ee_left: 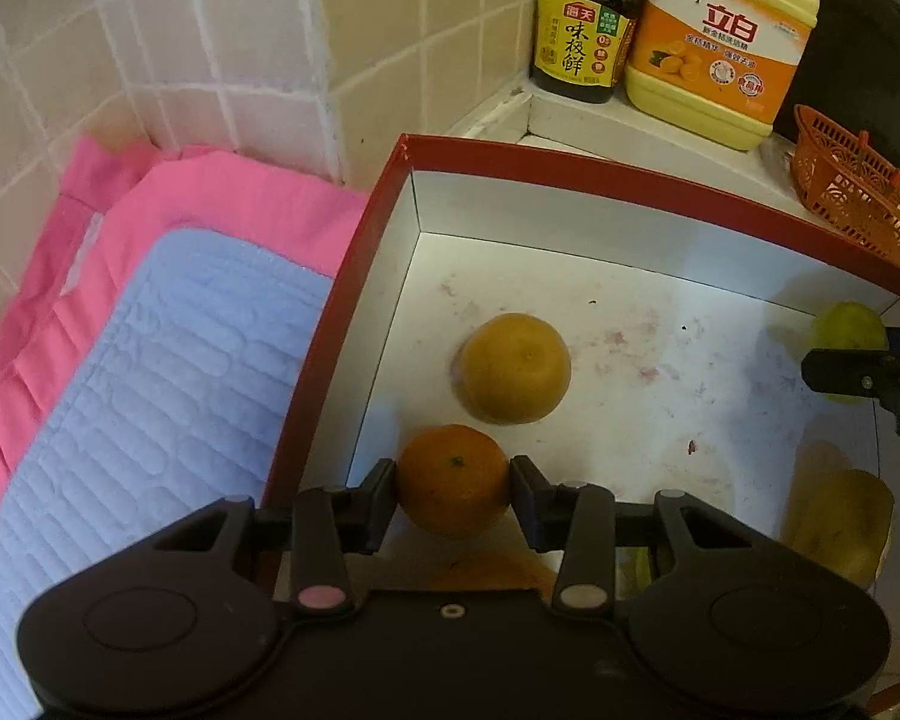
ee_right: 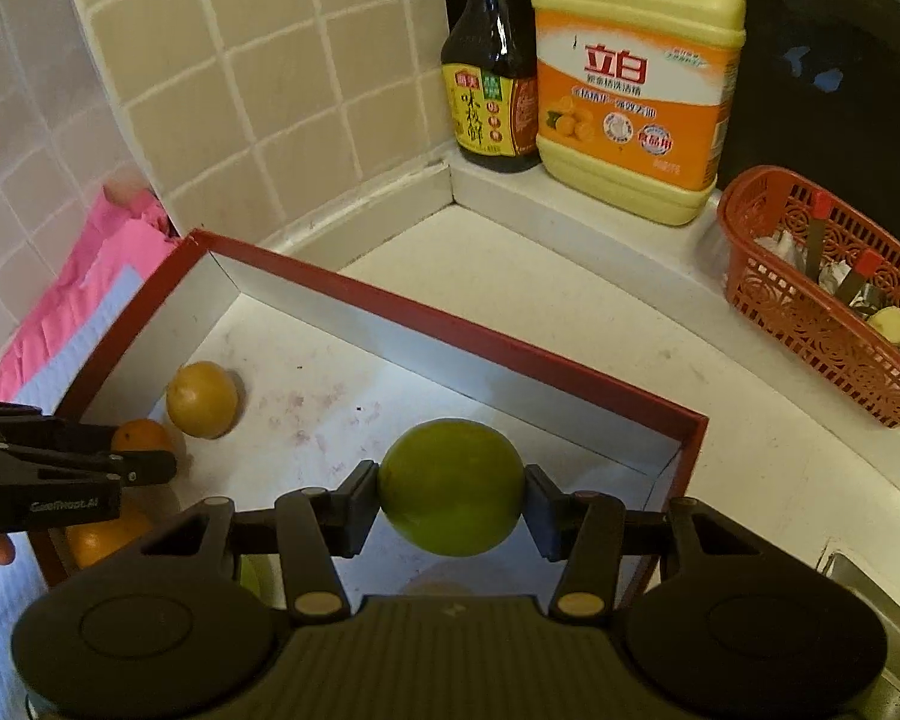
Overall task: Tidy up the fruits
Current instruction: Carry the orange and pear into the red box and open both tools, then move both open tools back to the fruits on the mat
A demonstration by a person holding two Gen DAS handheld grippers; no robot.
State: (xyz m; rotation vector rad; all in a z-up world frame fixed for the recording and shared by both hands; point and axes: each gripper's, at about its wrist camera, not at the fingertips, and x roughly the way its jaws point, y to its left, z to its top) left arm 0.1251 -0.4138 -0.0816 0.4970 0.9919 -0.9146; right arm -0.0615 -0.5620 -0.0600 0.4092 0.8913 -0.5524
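Underneath everything, a white desk (ee_right: 510, 276) runs into a corner of beige wall tiles (ee_right: 258, 60), and on the raised ledge there stand a dark sauce bottle (ee_right: 489, 90) and a yellow detergent jug (ee_right: 636, 90) side by side, with a red plastic basket (ee_right: 822, 300) just to their right. At the left, a blue quilted mat (ee_left: 150, 372) lies on a pink cloth (ee_left: 222, 198), touching the outer wall of a red box (ee_left: 330, 324) whose white floor is stained with purplish smudges. My left tongs (ee_left: 453, 480) pinch a small orange (ee_left: 453, 480) inside the box near its left wall, its green stem end turned up toward the camera. Just beyond it, a yellow-orange fruit (ee_left: 513, 367) rests on the box floor, dimpled end upward. My right tongs (ee_right: 451, 489) clamp a round green citrus (ee_right: 451, 489) above the box's right half, near the far wall; it is almost spherical, so I cannot tell a long axis. Another orange fruit (ee_right: 105, 537) lies below my left tongs, and a pale yellow fruit (ee_left: 840, 522) sits blurred at the box's right side.
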